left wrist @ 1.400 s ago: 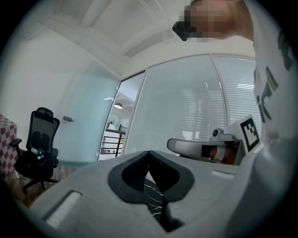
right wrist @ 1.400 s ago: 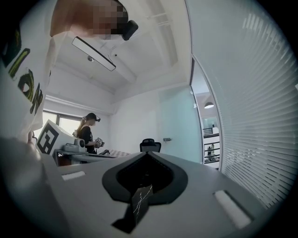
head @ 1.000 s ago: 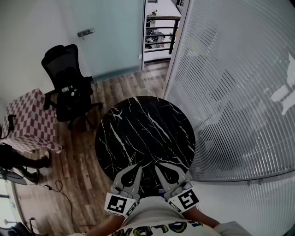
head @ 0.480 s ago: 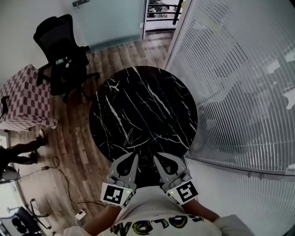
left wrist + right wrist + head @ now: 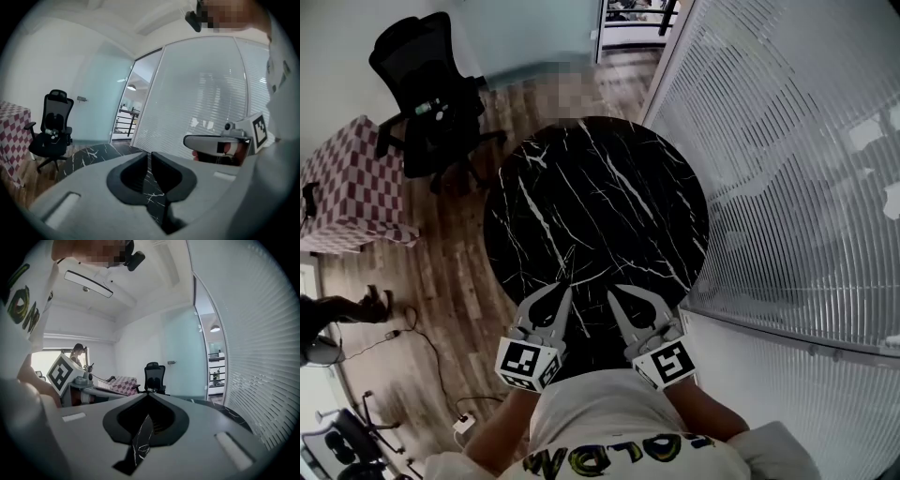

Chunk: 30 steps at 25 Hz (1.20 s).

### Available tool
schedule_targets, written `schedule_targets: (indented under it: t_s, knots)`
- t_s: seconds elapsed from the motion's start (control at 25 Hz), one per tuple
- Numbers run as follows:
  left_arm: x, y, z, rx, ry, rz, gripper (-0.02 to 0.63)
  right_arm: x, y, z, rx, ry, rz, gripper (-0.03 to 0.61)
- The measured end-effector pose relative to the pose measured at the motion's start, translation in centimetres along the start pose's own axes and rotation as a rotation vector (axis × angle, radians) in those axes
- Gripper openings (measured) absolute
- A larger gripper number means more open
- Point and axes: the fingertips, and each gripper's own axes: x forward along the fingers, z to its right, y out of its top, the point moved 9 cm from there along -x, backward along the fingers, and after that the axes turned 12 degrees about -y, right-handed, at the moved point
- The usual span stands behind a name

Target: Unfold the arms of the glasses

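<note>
Left gripper [image 5: 149,155]: your jaws stand a narrow slit apart and have just been opening. Nothing sits between them; only the black marble table [image 5: 609,187] shows through the gap. The pads touch nothing.

Right gripper [image 5: 147,394]: your jaw tips meet at the front, closed on nothing. A sliver of the marble shows through the hollow behind the tips.

In the head view both grippers sit side by side over the near edge of the round table, held close to your body and tips pointing out across the top. Their marker cubes lie just in front of your shirt.

Glasses: I cannot place them, as no view shows them.

Around the table: an office chair [image 5: 431,103] at far left, a checked cloth [image 5: 347,187] beside it, and a slatted glass wall [image 5: 787,187] at right.
</note>
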Motion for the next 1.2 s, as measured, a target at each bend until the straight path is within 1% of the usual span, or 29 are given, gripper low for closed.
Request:
schedule_targets:
  t_s: [0.24, 0.4, 0.6, 0.8, 0.96, 1.2]
  knots:
    - [1.5, -2.4, -2.5, 0.014, 0.006, -0.089, 0.046, 2.8, -2.9, 1.2, -0.007, 0.002, -0.076, 0.002]
    - [3.0, -4.8, -4.2, 0.027, 0.01, -0.173, 0.06, 4.3, -5.2, 1.5, -0.004, -0.006, -0.129, 0.002]
    - [4.6, -7.8, -6.1, 0.036, 0.023, -0.261, 0.069, 6.5, -8.9, 2.0, -0.013, -0.024, -0.194, 0.002]
    - [6.4, -10.7, -7.9, 0.022, 0.034, -0.325, 0.09, 8.6, -11.7, 3.0, 0.001, -0.038, -0.236, 0.002]
    - [7.2, -13.0, -9.5, 0.002, 0.068, -0.374, 0.1, 9.5, -13.8, 3.4, 0.01, -0.039, -0.276, 0.002]
    - [8.3, -17.1, -12.1, -0.032, 0.098, -0.445, 0.107, 10.3, -16.2, 3.0, 0.011, -0.015, -0.33, 0.002]
